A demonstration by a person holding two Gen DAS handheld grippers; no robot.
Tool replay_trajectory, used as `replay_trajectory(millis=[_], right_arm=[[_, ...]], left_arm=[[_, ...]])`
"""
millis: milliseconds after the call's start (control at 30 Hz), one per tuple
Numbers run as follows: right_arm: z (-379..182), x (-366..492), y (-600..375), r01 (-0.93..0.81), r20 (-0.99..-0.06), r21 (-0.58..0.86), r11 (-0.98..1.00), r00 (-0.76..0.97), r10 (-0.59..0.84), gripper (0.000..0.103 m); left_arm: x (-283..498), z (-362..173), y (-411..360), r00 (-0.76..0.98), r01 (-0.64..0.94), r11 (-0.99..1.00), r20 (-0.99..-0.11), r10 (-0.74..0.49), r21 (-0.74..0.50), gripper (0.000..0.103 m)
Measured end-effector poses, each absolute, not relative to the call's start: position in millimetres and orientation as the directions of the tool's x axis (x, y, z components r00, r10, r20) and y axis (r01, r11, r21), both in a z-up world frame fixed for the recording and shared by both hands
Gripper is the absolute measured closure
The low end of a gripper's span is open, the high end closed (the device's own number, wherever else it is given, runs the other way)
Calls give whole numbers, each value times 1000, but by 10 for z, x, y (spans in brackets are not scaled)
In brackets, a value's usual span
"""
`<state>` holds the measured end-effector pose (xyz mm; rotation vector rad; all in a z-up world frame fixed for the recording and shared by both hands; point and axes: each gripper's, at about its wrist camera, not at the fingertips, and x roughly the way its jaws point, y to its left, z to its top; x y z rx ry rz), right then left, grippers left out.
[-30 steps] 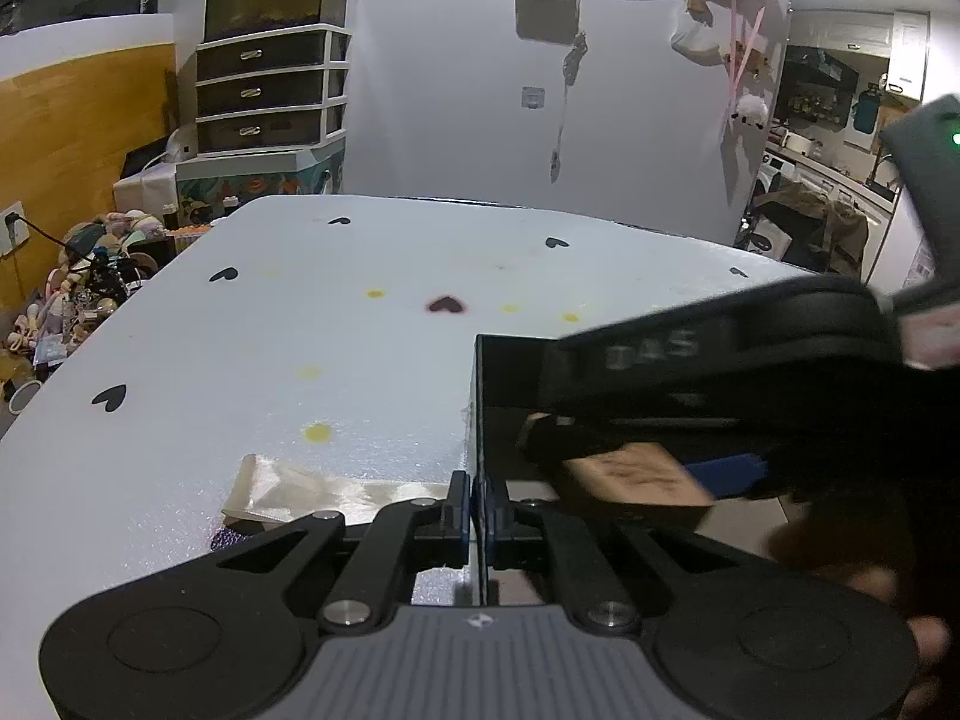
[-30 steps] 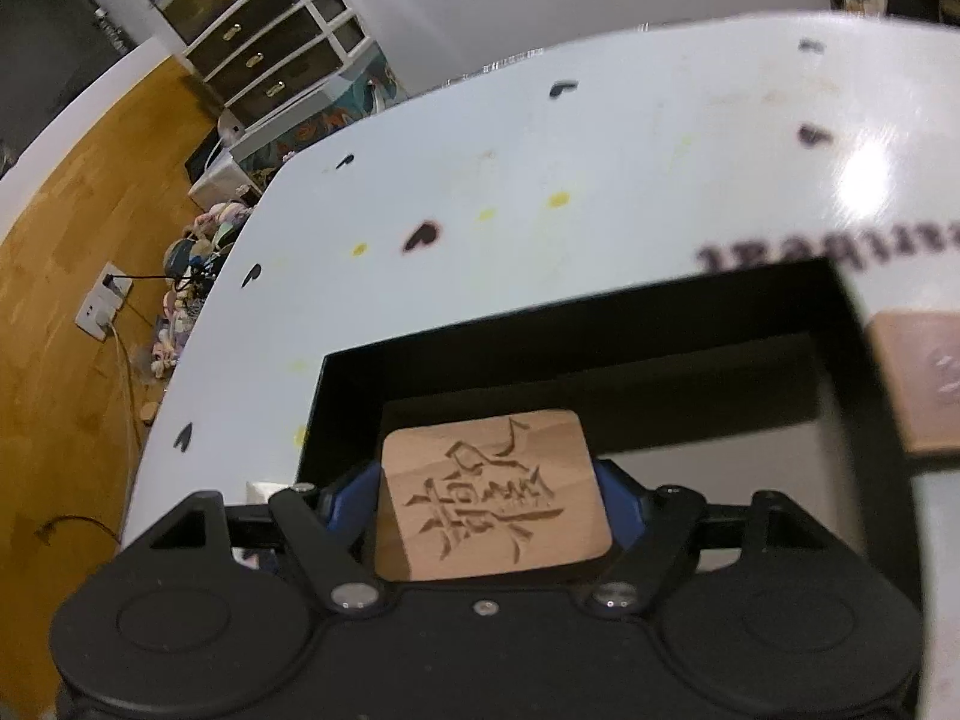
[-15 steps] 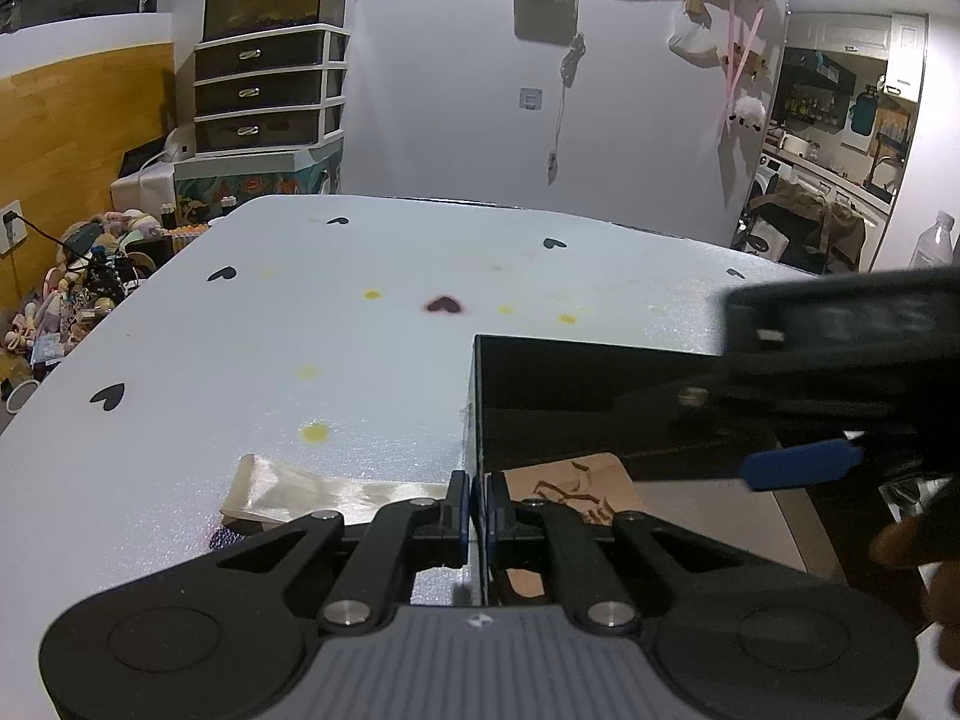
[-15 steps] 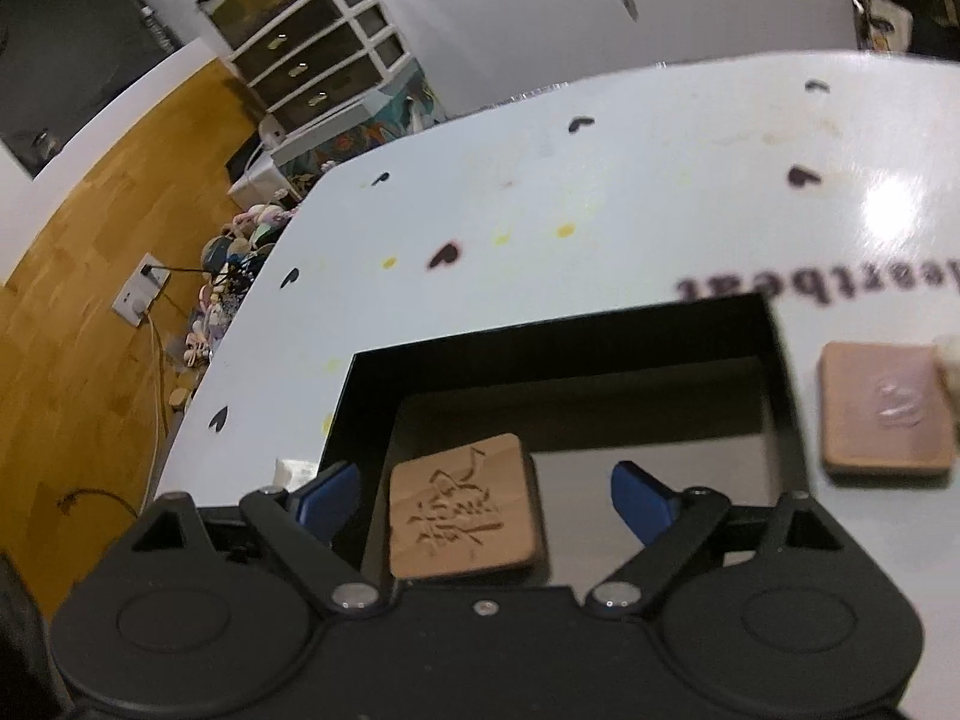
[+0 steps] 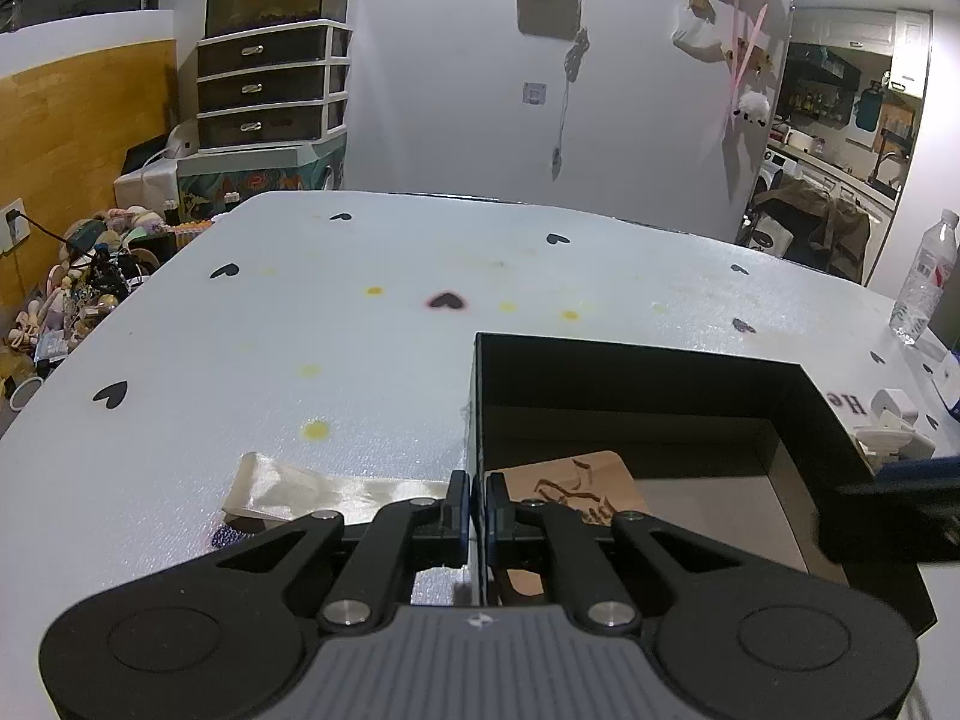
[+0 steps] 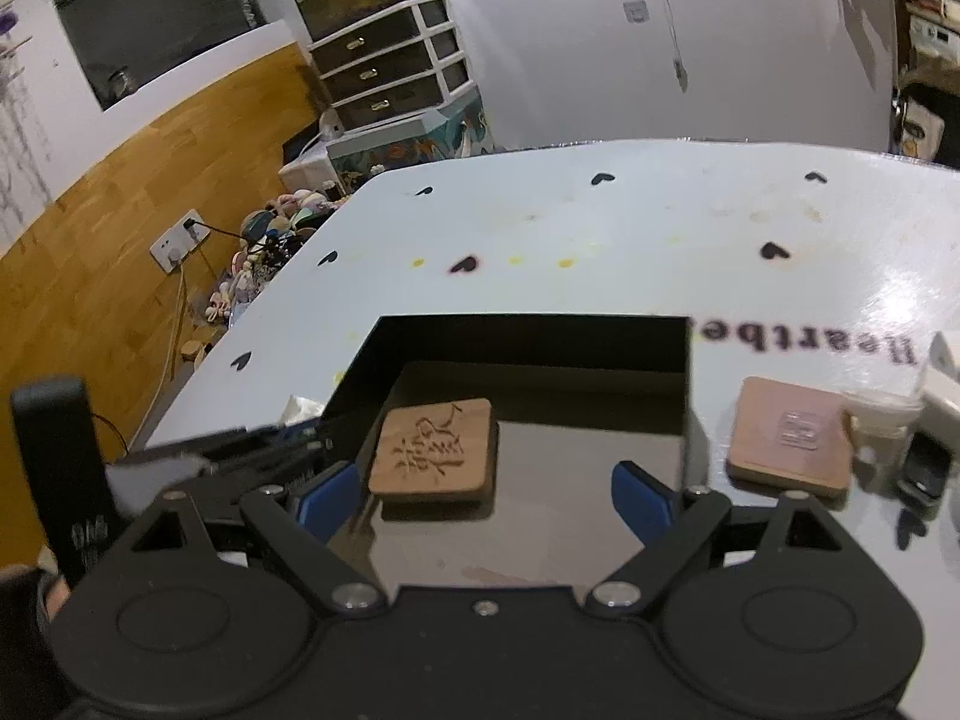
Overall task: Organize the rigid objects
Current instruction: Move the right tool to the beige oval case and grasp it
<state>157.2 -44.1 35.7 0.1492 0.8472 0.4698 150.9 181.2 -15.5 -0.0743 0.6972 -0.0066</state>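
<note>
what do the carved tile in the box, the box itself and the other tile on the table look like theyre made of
Carved tile: looks like light unfinished wood, matte tan, with dark recessed characters cut into its face.
Black box: probably thin card or plastic; thin matte black walls, and its floor mirrors the tile, so glossy inside.
Second tile: seemingly wood too, a paler layer showing along its edge; its pinkish top has a shallow pressed motif.

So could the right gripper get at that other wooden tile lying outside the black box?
Probably yes. The right gripper is open and empty, and the wooden tile lies flat on the table right of the black box, uncovered on its near side.
</note>
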Motion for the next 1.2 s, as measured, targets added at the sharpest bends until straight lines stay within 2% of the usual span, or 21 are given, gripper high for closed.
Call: replay_trajectory(millis=[667,1200], right_arm=[[335,891,-1079,-392,-506,183,901,748,429,8],[26,593,-1944,-199,-441,78,977,872,212,7]], left_arm=[[1515,-150,1779,762,-34,998,-648,-8,-52,99],[1476,-155,1733,771,-64,997,-637,20,-46,100]])
